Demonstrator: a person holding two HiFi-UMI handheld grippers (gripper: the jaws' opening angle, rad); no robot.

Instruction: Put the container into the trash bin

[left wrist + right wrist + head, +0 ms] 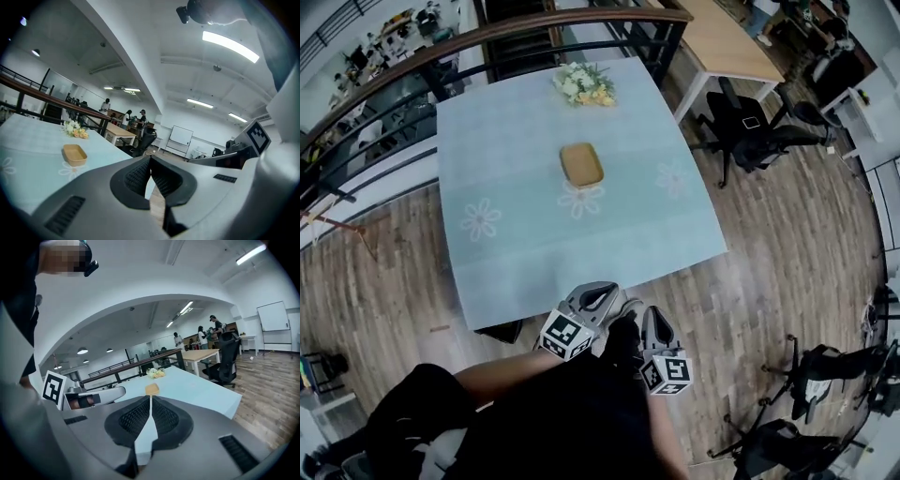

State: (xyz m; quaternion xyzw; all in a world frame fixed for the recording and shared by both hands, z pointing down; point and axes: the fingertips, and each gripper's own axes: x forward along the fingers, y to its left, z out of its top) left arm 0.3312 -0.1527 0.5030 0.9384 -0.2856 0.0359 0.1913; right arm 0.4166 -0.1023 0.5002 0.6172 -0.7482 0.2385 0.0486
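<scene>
Left gripper (598, 298) held low, close to the person's body, short of the tabletop's near edge and over the wood floor. Its own view shows the jaws closed tip to tip with nothing between them (150, 157). Right gripper (655, 324) just beside it, nearer the body, also off the table. Jaws likewise pressed together and empty in its view (150, 397). Each carries its marker cube on the body side.

Container (581, 164): shallow tan tray with rounded corners, open side up. It sits alone about mid-tabletop, a little closer to the far edge than the near one. From the left gripper view it lies ahead and to the left (75, 155); from the right gripper view it shows small, straight above the closed jaw tips (152, 389). It is well apart from both grippers.

Table (516, 253) wears a pale blue cloth printed with white daisy shapes; one daisy lies right at the container's near side. Bunch of white and yellow flowers (585, 84) rests at the far edge, right of centre.

Beyond the far right corner: black office chair (757, 137) and light wooden desk (727, 39). Dark railing (412, 70) curves behind the far edge. Whiteboard (272, 316) stands far off in the room.
</scene>
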